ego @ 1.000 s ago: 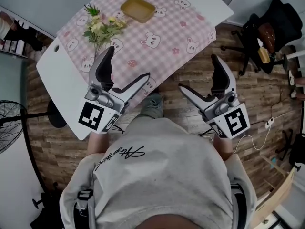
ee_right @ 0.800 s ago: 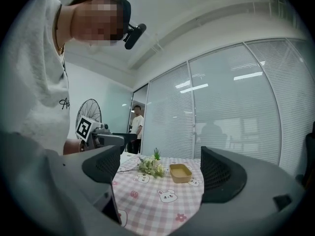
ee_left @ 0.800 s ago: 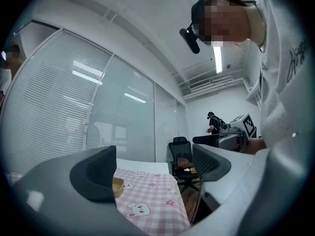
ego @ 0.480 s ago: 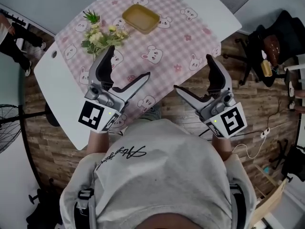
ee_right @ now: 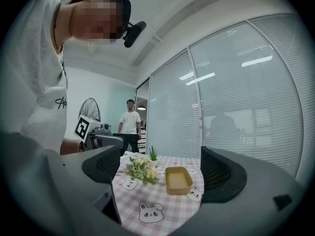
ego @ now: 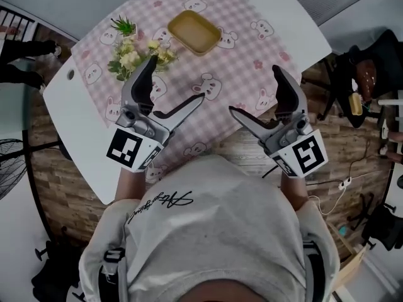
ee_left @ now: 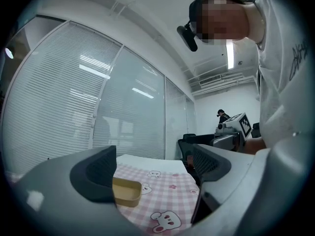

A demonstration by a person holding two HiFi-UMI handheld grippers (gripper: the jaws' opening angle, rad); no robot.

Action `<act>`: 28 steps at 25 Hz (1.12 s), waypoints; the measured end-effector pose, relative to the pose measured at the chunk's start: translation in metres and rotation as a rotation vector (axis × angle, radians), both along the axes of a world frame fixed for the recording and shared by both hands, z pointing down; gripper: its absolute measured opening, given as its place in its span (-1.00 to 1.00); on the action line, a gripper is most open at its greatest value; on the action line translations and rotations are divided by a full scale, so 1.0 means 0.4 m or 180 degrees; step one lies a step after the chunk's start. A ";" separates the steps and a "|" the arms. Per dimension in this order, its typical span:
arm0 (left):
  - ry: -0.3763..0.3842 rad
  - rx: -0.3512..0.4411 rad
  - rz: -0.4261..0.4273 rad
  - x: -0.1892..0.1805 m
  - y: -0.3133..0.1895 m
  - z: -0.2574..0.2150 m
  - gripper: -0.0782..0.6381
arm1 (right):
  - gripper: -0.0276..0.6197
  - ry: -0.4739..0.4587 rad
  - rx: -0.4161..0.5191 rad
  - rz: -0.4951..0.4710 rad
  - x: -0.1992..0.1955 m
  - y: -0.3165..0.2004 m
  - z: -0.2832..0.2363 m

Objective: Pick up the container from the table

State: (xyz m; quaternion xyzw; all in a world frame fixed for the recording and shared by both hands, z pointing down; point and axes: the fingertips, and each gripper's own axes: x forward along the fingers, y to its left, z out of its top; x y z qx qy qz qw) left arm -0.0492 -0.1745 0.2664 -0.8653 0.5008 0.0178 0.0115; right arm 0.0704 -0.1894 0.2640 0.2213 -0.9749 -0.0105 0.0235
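The container (ego: 194,31) is a shallow tan rectangular tray lying on a pink checked cloth (ego: 236,52) at the far side of the white table (ego: 75,99). My left gripper (ego: 176,80) is held over the cloth's near part, open and holding nothing, well short of the container. My right gripper (ego: 254,91) is over the table's near right edge, open and holding nothing too. In the left gripper view the container (ee_left: 127,191) shows partly behind the left jaw of the gripper (ee_left: 155,168). The right gripper view shows the container (ee_right: 178,180) whole between the jaws of the gripper (ee_right: 160,168), some way ahead.
A bunch of pale flowers (ego: 135,54) lies on the cloth left of the container, also seen in the right gripper view as flowers (ee_right: 140,167). An office chair (ego: 362,55) stands on the wood floor at right. A person (ee_right: 130,124) stands beyond the table, near a fan (ee_right: 90,108).
The table has come closer under both grippers, which now reach over its near edge instead of the floor. Both stay open and hold nothing.
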 end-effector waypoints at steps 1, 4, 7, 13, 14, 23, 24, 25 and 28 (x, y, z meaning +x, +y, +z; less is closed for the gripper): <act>0.0002 -0.0013 -0.0001 -0.003 -0.011 0.002 0.52 | 0.62 0.0006 -0.0010 -0.0018 -0.008 -0.013 0.001; 0.0003 -0.0047 0.0016 -0.011 -0.038 0.011 0.52 | 0.62 0.0021 -0.0035 -0.0061 -0.030 -0.046 0.005; -0.0017 -0.0079 0.0010 -0.028 -0.072 0.030 0.52 | 0.62 0.0035 -0.0052 -0.0121 -0.058 -0.087 0.024; -0.0002 -0.0149 -0.0012 -0.055 -0.118 0.041 0.52 | 0.62 0.0043 -0.0062 -0.0225 -0.101 -0.144 0.026; -0.0005 -0.0161 -0.0008 -0.057 -0.122 0.045 0.52 | 0.62 0.0048 -0.0059 -0.0243 -0.106 -0.148 0.028; -0.0016 -0.0238 -0.0056 -0.049 -0.154 0.079 0.52 | 0.62 0.0134 -0.0058 -0.0436 -0.119 -0.187 0.054; -0.0033 -0.0234 -0.0057 -0.047 -0.156 0.084 0.52 | 0.62 0.0152 -0.0057 -0.0468 -0.119 -0.189 0.059; -0.0030 -0.0234 -0.0058 -0.046 -0.158 0.089 0.52 | 0.62 0.0170 -0.0057 -0.0499 -0.119 -0.191 0.064; 0.0015 -0.0271 -0.0072 -0.043 -0.172 0.108 0.52 | 0.62 0.0196 -0.0031 -0.0628 -0.121 -0.201 0.074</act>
